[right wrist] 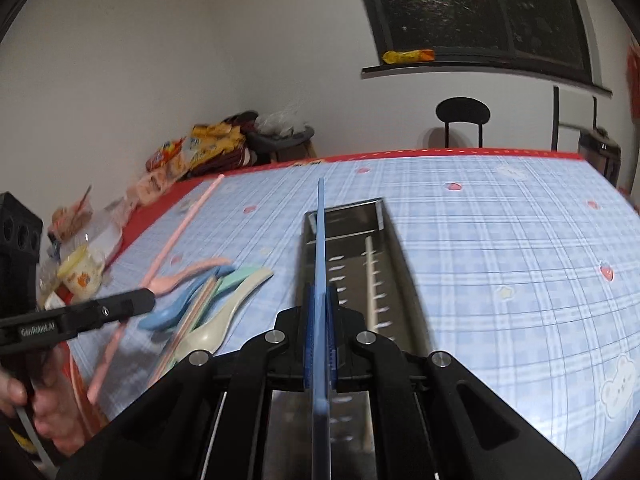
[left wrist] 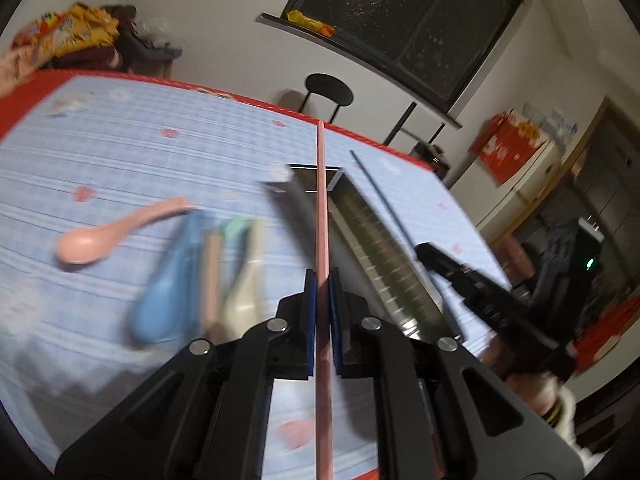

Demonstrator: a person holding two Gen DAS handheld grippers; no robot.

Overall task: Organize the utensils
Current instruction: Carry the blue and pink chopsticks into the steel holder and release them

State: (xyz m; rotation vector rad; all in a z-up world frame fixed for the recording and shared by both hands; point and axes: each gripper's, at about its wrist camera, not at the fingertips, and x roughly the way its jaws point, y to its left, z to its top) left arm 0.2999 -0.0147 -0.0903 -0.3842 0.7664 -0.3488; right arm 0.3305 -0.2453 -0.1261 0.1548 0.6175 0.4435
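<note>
My left gripper is shut on a pink chopstick, which points ahead over the near end of a long metal tray. My right gripper is shut on a blue chopstick held above the same tray. Each gripper shows in the other's view: the right gripper with its blue chopstick, the left gripper with its pink chopstick. Left of the tray lie a pink spoon, a blue spoon and a cream spoon, blurred.
A blue checked cloth with a red border covers the table. Snack bags, a cup and other clutter crowd the far left edge. A black chair stands behind the table. A hand holds the left gripper.
</note>
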